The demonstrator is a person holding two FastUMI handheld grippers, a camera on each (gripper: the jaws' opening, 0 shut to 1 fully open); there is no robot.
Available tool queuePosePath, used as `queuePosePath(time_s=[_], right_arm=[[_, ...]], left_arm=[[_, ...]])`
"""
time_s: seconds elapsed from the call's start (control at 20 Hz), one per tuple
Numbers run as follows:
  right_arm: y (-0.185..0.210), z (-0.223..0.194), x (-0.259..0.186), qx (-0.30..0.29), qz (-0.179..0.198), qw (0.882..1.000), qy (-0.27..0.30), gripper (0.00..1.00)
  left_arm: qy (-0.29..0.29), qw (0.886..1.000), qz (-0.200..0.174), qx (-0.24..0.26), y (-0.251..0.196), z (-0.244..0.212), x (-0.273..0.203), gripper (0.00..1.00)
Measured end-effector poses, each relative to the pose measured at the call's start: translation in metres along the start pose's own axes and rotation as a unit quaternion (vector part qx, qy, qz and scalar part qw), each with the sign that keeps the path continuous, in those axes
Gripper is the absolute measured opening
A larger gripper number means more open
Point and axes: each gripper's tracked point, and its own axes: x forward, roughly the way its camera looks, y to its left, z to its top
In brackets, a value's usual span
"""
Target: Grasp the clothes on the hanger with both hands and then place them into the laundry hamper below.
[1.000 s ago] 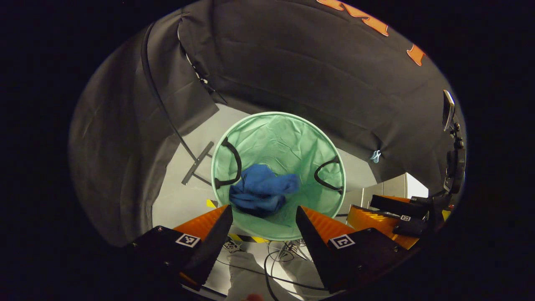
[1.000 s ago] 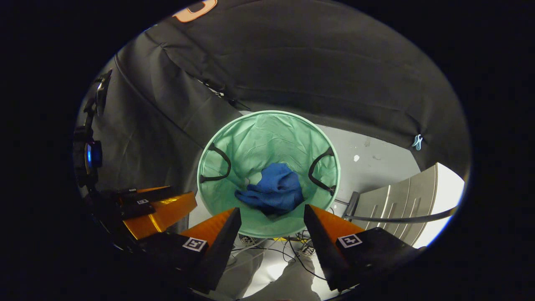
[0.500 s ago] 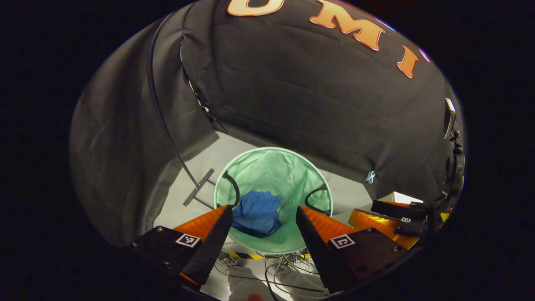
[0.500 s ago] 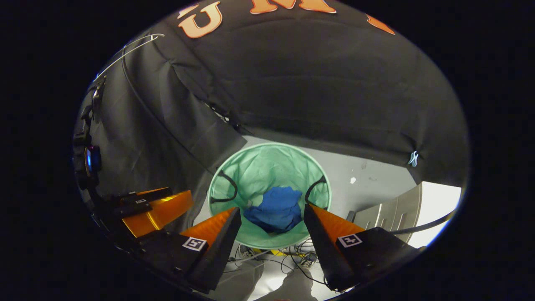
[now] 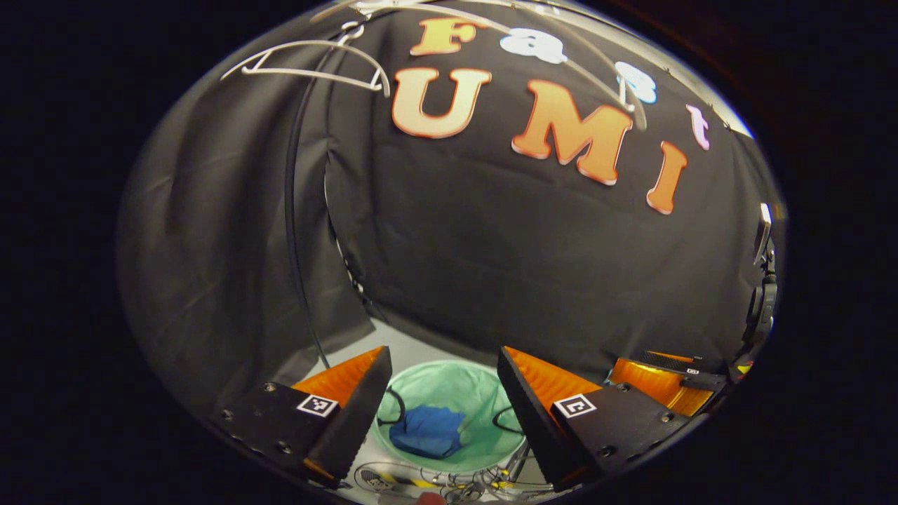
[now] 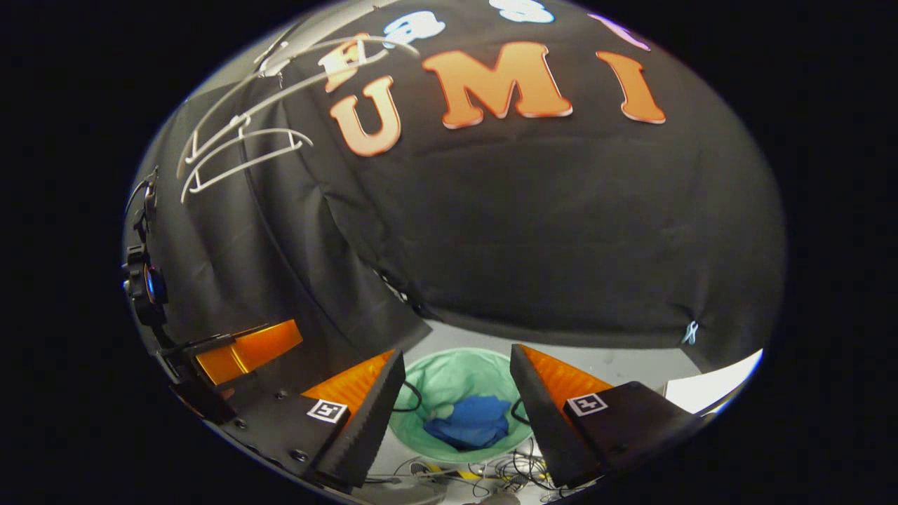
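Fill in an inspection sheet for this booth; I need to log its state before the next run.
Surface: pale floor under the hamper.
Job's things: blue garment lies crumpled inside the green hamper; white hangers up high, bare.
Clutter: nothing seen.
Grippers: left gripper open, holding nothing, above the hamper; right gripper open, holding nothing, above the hamper.
Cables: loose tangle on the floor at the hamper's near edge.
Surroundings: black cloth wall; small pale clip on its lower edge.
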Motion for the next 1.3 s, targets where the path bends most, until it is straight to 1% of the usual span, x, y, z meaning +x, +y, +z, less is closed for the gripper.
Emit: queuePosePath(time_s=[0.15, 0.25, 0.3, 0.35, 0.4, 0.45, 0.5, 0.55, 0.6, 0.65, 0.7, 0.85, 0.9, 1.05, 1.15, 1.3], right_arm=[[0.008, 0.053, -0.031, -0.003, 0.011, 0.998, -0.056, 0.98], [0.012, 0.082, -0.052, -0.009, 0.015, 0.996, -0.091, 0.98], [0.014, 0.095, -0.063, -0.011, 0.018, 0.994, -0.108, 0.98], [0.012, 0.107, -0.068, -0.012, 0.021, 0.992, -0.125, 1.00], [0.011, 0.111, -0.070, -0.015, 0.021, 0.990, -0.141, 1.00], [0.005, 0.119, -0.084, -0.019, 0.022, 0.987, -0.158, 1.00], [0.004, 0.126, -0.096, -0.023, 0.023, 0.984, -0.174, 0.98], [0.003, 0.137, -0.108, -0.028, 0.022, 0.982, -0.187, 0.98], [0.002, 0.144, -0.118, -0.032, 0.021, 0.979, -0.198, 1.00], [0.001, 0.150, -0.127, -0.036, 0.020, 0.977, -0.209, 0.98], [0.000, 0.156, -0.136, -0.042, 0.016, 0.975, -0.220, 0.89], [-0.005, 0.162, -0.157, -0.061, 0.004, 0.968, -0.243, 0.88], [-0.006, 0.165, -0.162, -0.063, 0.002, 0.966, -0.250, 1.00], [-0.012, 0.172, -0.173, -0.054, -0.005, 0.961, -0.273, 0.89], [-0.012, 0.174, -0.181, -0.048, -0.005, 0.957, -0.286, 0.89], [-0.018, 0.172, -0.187, -0.049, -0.008, 0.957, -0.286, 0.88]], left_arm=[[-0.069, 0.997, 0.001, 0.015, -0.006, 0.059, -0.029, 0.96], [-0.129, 0.992, 0.004, 0.017, -0.013, 0.096, -0.051, 0.98], [-0.152, 0.988, 0.006, 0.015, -0.017, 0.118, -0.066, 0.95], [-0.170, 0.985, 0.010, 0.015, -0.016, 0.130, -0.076, 0.95], [-0.186, 0.982, 0.013, 0.014, -0.019, 0.144, -0.082, 0.95], [-0.199, 0.980, 0.016, 0.015, -0.020, 0.157, -0.091, 0.92], [-0.212, 0.977, 0.020, 0.015, -0.020, 0.161, -0.097, 0.92], [-0.225, 0.974, 0.024, 0.015, -0.020, 0.170, -0.107, 0.92], [-0.234, 0.972, 0.024, 0.012, -0.021, 0.177, -0.116, 0.92], [-0.239, 0.971, 0.021, 0.009, -0.023, 0.182, -0.122, 0.92], [-0.243, 0.970, 0.017, 0.007, -0.024, 0.183, -0.125, 0.92], [-0.260, 0.965, 0.020, 0.010, -0.025, 0.193, -0.133, 0.92], [-0.262, 0.965, 0.021, 0.013, -0.026, 0.195, -0.135, 0.92], [-0.270, 0.963, 0.018, 0.022, -0.033, 0.203, -0.138, 0.92], [-0.274, 0.961, 0.018, 0.027, -0.036, 0.204, -0.141, 0.92], [-0.267, 0.963, 0.005, 0.037, -0.052, 0.201, -0.139, 0.92]])
